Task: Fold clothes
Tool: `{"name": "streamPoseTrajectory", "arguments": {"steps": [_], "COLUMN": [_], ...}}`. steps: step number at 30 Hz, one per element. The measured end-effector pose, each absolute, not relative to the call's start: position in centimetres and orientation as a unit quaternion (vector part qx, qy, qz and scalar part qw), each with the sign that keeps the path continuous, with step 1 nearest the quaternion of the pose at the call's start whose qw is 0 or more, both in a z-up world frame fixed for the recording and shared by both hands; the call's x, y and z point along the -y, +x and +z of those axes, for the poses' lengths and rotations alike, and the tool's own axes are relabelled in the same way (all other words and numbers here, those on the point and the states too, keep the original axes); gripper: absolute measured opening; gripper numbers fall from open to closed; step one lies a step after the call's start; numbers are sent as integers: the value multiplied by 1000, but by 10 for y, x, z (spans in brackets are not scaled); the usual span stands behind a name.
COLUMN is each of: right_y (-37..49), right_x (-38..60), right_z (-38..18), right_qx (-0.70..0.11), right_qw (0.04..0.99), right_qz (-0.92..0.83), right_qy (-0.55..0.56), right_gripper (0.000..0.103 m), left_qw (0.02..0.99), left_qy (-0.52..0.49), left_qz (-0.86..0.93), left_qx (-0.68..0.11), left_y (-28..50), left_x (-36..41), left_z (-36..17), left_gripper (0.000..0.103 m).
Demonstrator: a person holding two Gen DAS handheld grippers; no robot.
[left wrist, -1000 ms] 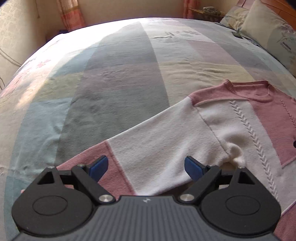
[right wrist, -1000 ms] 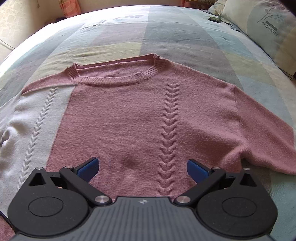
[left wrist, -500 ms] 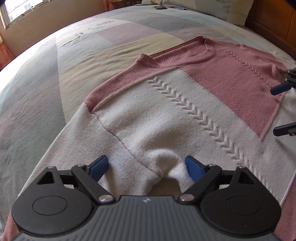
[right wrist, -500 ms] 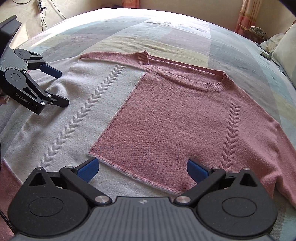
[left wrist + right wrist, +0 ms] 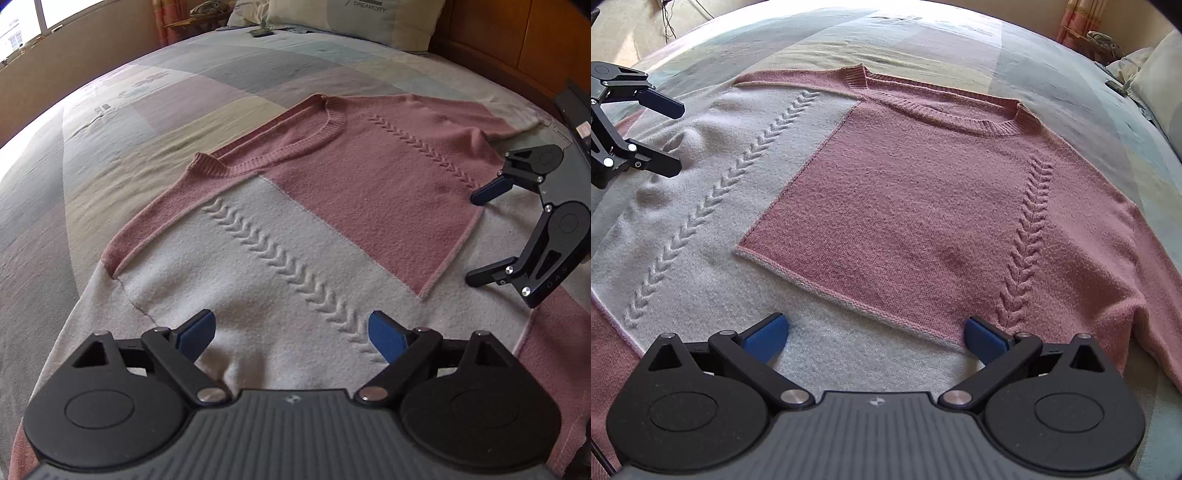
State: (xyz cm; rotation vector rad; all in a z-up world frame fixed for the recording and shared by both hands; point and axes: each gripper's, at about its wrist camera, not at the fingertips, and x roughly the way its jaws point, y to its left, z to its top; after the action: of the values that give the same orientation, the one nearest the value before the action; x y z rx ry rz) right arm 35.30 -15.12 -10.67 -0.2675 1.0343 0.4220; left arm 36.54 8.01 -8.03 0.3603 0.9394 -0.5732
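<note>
A pink and white knitted sweater (image 5: 332, 206) (image 5: 905, 192) lies spread flat, front up, on the bed. My left gripper (image 5: 291, 334) hovers open over the white panel near the left armpit, where the cloth bunches a little; nothing sits between its blue pads. That same gripper (image 5: 670, 140) shows open at the left edge of the right wrist view. My right gripper (image 5: 875, 334) stands open low over the white band by the pink panel's lower seam. It appears again (image 5: 476, 236) at the right of the left wrist view, jaws wide.
A patchwork bedspread (image 5: 166, 122) in pale blocks covers the bed. Pillows (image 5: 351, 18) lean on a wooden headboard (image 5: 517, 40) at the far end. A small dark object (image 5: 260, 32) lies near the pillows. A window (image 5: 22, 18) is at far left.
My left gripper has swung from the left sleeve across to the sweater's body and rolled. The right gripper shifted slightly and rolled. Both stayed open.
</note>
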Motion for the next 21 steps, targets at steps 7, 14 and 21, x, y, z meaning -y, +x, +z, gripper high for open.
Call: {"name": "streamPoseTrajectory", "arguments": {"steps": [7,14,21], "right_y": [350,338,308], "right_x": [154,165,208], "right_z": [-108,-107,-88], "right_qx": [-478,-449,-446], "right_qw": [846,846,840], "right_qz": [203,247,261], "right_qy": [-124,-147,-168], "right_gripper": [103,103,103], "left_qw": [812,794,792], "left_qy": [183,201,218], "left_qz": [-296,-293,-329], "left_qx": [-468,-494,-466], "left_y": [343,335,306], "left_x": [-73,-91,-75], "left_z": [-113,-105,-85], "left_gripper": [91,91,89]}}
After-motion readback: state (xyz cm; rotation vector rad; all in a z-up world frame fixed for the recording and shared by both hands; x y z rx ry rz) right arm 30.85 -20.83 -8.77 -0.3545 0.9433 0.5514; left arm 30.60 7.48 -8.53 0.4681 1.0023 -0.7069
